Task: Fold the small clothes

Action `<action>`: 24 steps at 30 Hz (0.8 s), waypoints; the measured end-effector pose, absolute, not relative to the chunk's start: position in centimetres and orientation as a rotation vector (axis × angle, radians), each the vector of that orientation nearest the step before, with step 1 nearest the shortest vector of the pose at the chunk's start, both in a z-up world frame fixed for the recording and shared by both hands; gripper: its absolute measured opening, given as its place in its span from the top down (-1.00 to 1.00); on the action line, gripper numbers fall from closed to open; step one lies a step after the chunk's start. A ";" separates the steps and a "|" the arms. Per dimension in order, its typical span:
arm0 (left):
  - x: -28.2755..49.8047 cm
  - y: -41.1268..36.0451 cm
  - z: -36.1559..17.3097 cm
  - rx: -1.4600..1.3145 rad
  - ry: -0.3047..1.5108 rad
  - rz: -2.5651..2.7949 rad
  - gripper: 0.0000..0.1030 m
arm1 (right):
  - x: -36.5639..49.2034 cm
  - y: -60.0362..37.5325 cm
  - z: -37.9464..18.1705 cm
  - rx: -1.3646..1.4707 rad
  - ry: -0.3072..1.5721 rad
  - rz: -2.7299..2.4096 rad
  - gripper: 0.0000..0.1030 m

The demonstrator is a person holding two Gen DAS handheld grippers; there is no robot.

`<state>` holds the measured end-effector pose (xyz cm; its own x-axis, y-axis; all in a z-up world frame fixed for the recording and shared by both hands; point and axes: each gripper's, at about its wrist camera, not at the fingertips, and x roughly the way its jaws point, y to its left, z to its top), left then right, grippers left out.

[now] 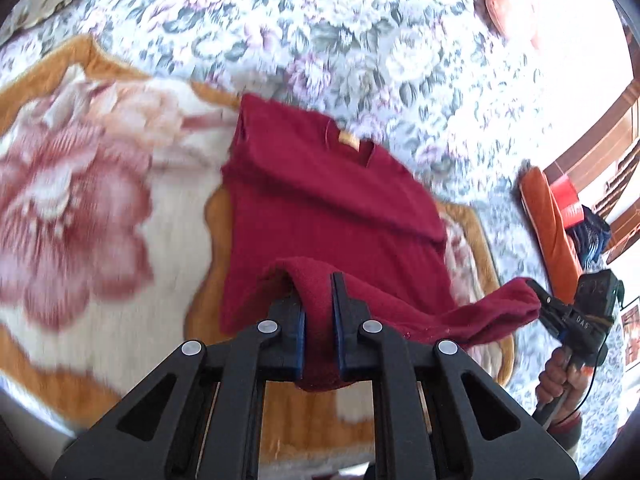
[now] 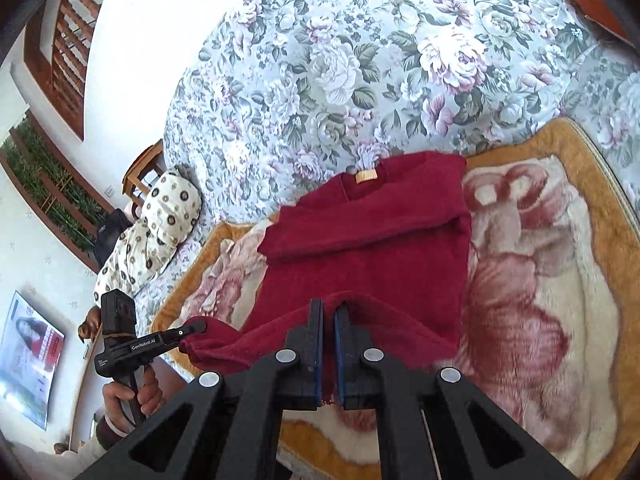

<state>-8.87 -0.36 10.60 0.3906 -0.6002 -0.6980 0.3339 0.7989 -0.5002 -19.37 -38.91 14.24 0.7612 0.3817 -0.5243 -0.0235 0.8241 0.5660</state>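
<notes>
Tongs, two (image 1: 319,286) (image 2: 328,312), both clamped on one red sweater (image 1: 320,200).

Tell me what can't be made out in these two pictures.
- Left wrist view: the blanket pattern is smeared by motion blur.
- Both views: the sweater hem is hidden behind the left gripper and right gripper.
- Right wrist view: the poster print is too small.

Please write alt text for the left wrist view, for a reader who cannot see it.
The left gripper pinches the lifted hem of a dark red sweater lying on a floral blanket. At right, the right gripper holds the hem's other corner.
</notes>
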 end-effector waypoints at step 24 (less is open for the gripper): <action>16.1 -7.2 9.2 -0.327 0.988 -0.422 -0.35 | 2.1 -51.3 8.7 0.690 0.631 -0.085 0.50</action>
